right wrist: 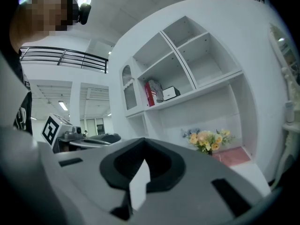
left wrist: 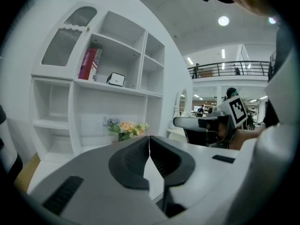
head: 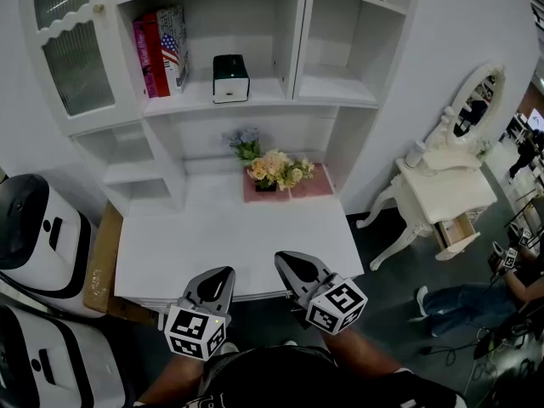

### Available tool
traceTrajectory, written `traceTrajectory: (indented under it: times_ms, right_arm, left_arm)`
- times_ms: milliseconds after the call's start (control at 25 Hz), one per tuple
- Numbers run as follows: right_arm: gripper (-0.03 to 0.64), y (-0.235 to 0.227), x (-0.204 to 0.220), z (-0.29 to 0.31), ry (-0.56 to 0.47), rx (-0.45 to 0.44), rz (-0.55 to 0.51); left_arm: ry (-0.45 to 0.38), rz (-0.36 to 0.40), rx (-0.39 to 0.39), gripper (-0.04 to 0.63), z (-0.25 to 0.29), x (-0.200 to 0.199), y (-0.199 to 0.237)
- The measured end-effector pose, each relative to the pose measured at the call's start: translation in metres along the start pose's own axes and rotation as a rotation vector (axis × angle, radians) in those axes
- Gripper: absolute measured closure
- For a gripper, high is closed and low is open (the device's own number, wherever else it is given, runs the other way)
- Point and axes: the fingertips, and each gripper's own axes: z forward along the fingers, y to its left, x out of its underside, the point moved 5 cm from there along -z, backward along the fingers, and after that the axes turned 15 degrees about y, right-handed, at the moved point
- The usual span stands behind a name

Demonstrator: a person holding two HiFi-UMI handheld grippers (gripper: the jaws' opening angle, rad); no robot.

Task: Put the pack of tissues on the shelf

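Grippers low by near edge of table [head: 229,240]: left gripper [head: 221,274] pinched closed, nothing between pads; right gripper [head: 289,263] likewise closed, empty. Flowers [head: 276,170] at table back. Pack of tissues [head: 230,78] sits on shelf [head: 268,94] beside books [head: 159,48], well apart from both grippers. Task looks done; no step left.

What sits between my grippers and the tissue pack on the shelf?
Head view: bare tabletop, then the flower bunch on its pink mat, below the shelf holding the tissue pack.
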Motion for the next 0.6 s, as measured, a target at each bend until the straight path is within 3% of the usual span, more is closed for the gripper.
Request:
traceTrajectory:
  times_ms: [600]
  right_arm:
    - [0.611,0.0022,0.0007,0.0042,0.006,0.002,0.002]
  left_arm:
    - [0.0,0.011,0.014,0.579,0.0014,-0.0042,0.0011]
